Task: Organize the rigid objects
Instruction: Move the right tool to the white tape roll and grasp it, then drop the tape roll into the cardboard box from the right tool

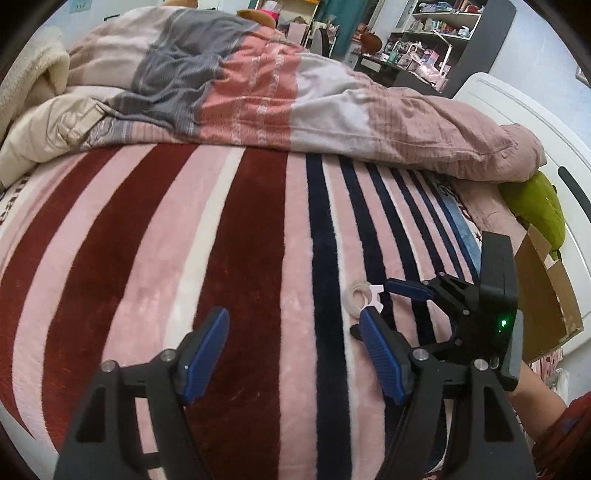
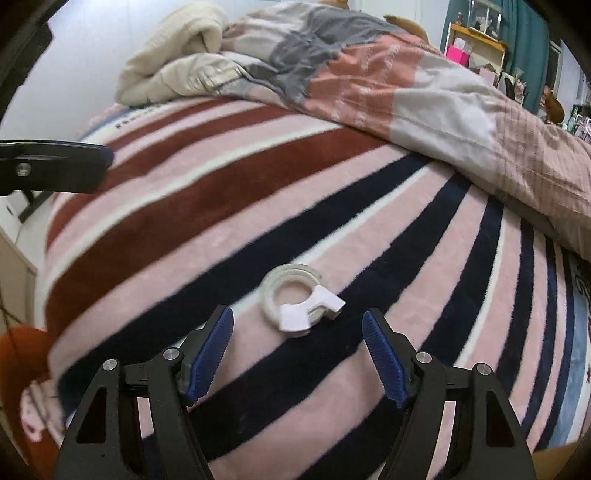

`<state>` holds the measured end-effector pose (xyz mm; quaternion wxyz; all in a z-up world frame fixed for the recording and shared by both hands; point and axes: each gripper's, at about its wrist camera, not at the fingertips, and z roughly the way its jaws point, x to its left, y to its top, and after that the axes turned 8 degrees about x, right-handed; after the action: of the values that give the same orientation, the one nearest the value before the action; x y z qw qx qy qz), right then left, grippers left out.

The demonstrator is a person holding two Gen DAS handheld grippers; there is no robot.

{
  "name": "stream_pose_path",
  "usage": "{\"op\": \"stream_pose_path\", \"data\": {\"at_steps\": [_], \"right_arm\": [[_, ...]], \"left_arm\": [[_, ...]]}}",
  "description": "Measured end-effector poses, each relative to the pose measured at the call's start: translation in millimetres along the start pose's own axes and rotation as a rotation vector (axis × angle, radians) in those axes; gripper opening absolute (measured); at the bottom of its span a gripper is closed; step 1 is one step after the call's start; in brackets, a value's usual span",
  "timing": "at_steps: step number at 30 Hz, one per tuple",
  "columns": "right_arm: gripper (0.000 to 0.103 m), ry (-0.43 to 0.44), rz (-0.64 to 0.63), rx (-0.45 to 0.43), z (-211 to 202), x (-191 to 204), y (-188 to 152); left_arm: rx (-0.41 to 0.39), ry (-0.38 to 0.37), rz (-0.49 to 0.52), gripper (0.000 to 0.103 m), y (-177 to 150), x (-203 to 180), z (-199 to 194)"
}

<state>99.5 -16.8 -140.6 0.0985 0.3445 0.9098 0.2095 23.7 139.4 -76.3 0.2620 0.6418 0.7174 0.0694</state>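
Right wrist view: right hand-held gripper [image 2: 297, 339] w/ jaws wide apart, white tape ring [image 2: 295, 306] on striped blanket [image 2: 221, 221] just ahead btwn fingertips, untouched; left hand-held gripper [image 1: 293, 343] also spread, nothing held.

A bed [image 1: 236, 236] fills the room, covered with a blanket [image 2: 221, 206] striped pink, red, white and dark blue. A crumpled quilt [image 1: 258, 92] lies across its far edge. Beyond stand cluttered shelves [image 1: 439, 26], a teal curtain [image 2: 524, 26] and a pale wall [image 2: 85, 51]. A white headboard [image 1: 517, 110] borders the bed's right edge.
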Motion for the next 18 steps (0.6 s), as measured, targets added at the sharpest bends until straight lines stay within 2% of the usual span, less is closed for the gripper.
{"op": "stream_pose_path", "data": {"at_steps": [2,3,4,6,12,18], "right_arm": [[0.067,0.005,-0.023,-0.008,5.8,0.5,0.0],[0.062,-0.010,-0.034,-0.006,7.7,1.7,0.1],[0.042,-0.018,-0.039,-0.002,7.8,2.4,-0.2],[0.034,-0.010,-0.034,-0.009,2.4,3.4,-0.7],[0.034,0.015,-0.061,-0.075,-40.7,14.2,-7.3],[0.034,0.050,-0.074,-0.191,-117.0,23.7,-16.1]], "left_arm": [[0.006,-0.001,-0.002,0.070,-0.1,-1.5,2.8],[0.007,-0.003,-0.001,0.070,0.3,-2.3,3.7],[0.008,-0.005,0.001,0.070,0.8,-3.7,4.2],[0.009,-0.007,0.008,0.070,1.9,-9.5,3.8],[-0.002,-0.047,0.061,0.070,2.7,-38.3,-7.6],[-0.052,-0.174,0.151,0.070,2.9,-86.5,-34.1]]}}
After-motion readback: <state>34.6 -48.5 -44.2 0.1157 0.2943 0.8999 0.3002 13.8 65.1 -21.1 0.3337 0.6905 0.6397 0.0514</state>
